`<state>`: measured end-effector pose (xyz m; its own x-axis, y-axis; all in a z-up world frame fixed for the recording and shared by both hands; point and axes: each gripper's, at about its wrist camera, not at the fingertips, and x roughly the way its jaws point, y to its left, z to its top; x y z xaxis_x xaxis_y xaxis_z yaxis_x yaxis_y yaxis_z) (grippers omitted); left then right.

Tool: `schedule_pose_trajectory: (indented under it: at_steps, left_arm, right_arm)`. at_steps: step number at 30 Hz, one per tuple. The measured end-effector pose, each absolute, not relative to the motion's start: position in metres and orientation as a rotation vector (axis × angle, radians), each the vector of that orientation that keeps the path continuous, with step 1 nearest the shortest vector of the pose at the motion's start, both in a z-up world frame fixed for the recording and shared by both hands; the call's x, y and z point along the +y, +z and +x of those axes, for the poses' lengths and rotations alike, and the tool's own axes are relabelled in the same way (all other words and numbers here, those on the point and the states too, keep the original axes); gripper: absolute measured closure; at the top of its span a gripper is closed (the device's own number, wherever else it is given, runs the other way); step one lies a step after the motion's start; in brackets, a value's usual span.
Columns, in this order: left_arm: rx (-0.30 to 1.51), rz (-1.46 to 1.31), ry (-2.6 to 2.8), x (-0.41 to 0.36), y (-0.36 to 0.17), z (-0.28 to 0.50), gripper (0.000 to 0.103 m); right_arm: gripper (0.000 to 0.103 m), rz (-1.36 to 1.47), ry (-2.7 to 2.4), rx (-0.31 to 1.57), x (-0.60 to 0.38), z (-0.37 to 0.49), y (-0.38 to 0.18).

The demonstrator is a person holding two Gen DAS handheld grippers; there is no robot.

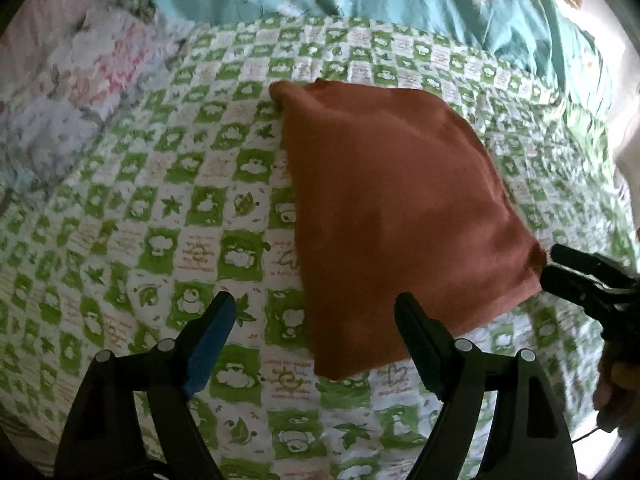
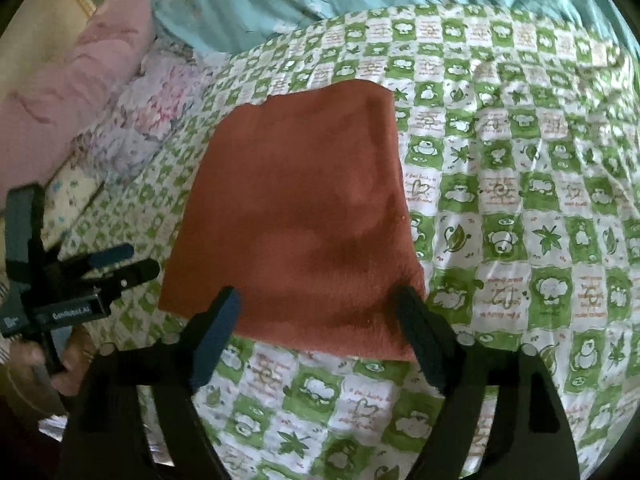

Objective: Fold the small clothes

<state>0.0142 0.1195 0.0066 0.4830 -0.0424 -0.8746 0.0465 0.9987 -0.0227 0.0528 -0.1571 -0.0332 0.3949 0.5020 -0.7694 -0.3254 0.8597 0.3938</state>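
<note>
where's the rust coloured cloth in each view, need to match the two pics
Left wrist view: the rust cloth lies folded right of centre, reaching from mid frame down toward the open left tongs.
Right wrist view: the rust cloth fills the centre, its near edge between the fingers of the open right tongs.
Shared landmark: the green and white checked quilt under it, with the teal bedding along the top.
</note>
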Motion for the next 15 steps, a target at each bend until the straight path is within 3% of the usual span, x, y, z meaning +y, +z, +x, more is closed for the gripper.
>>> schedule_pose_trajectory:
  at_steps: [15]
  left_arm:
    - [1.055,0.082,0.012,0.112,-0.009,0.008,0.019]
  right_arm:
    - [0.011,0.036,0.543,0.993,-0.140,0.033,-0.046]
